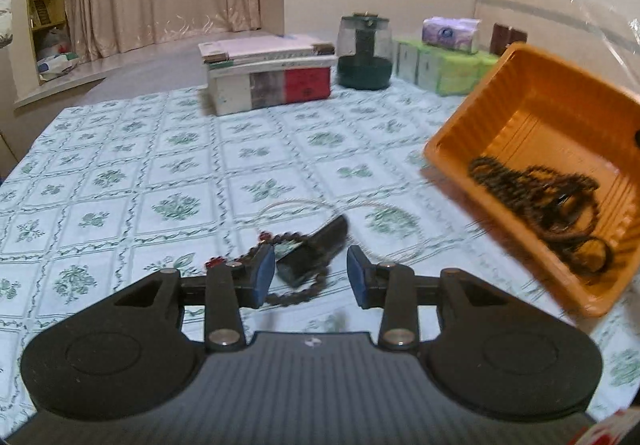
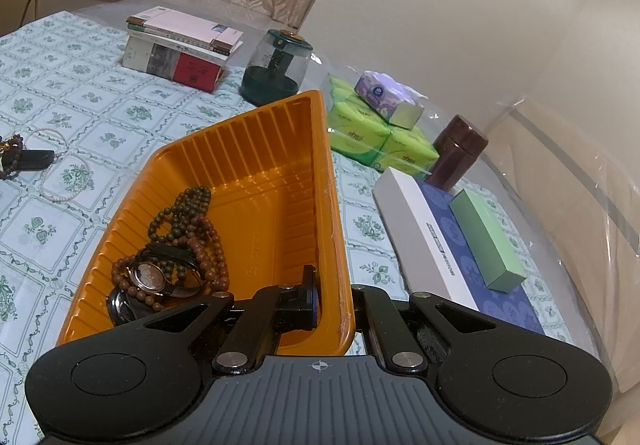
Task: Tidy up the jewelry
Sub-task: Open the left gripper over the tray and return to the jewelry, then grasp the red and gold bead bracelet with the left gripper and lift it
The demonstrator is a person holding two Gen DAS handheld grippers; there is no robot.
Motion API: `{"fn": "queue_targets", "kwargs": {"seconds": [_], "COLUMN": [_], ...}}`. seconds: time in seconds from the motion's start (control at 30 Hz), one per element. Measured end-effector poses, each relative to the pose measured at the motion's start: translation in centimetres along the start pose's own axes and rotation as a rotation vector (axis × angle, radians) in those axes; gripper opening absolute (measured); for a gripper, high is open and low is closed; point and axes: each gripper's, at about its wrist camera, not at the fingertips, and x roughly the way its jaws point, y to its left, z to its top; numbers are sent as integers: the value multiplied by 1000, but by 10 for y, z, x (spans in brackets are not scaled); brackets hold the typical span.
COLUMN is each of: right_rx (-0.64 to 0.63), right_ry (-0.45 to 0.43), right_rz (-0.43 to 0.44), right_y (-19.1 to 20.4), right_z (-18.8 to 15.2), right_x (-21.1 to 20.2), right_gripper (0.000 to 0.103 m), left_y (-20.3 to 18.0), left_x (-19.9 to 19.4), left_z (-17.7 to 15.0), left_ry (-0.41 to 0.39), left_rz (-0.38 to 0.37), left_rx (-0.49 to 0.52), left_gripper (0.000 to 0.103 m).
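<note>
Right claw point(image 2: 336, 309) clamped on orange tray point(image 2: 256, 165) wall, tray tilted, beads point(image 2: 192, 221) inside. Left claw point(image 1: 311, 272) partly open, empty, above bead bracelet point(image 1: 296, 289) on table point(image 1: 120, 165).

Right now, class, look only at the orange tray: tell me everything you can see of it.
The orange tray is a rectangular tub of thin, glossy plastic with ribbed walls and a rolled rim. It is tilted, lifted off the flowered tablecloth at one side. The right gripper is shut on its near wall, one finger inside and one outside. Inside lie brown bead strings and a wristwatch, gathered towards the lower side.
</note>
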Motion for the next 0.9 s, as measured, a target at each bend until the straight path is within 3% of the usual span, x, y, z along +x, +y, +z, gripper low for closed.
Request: {"fn": "queue_targets", "kwargs": {"seconds": [0.23, 0.53, 0.77, 0.9], "right_rx": [-4, -5, -5, -6], "right_ry": [2, 2, 3, 2], "right_rz": [-3, -3, -3, -3], "right_y": [0, -1, -2, -2], "right_z": [0, 0, -1, -1], "right_x": [0, 0, 1, 0], "right_gripper": [4, 4, 4, 4], "left_y": [-11, -29, -13, 5], "left_x": [23, 44, 33, 35], "left_z": [-11, -17, -15, -11], "left_ry": [45, 71, 7, 10], "left_rz": [30, 44, 76, 100], "left_rx": [84, 201, 162, 144], "left_gripper": [42, 42, 41, 32]}}
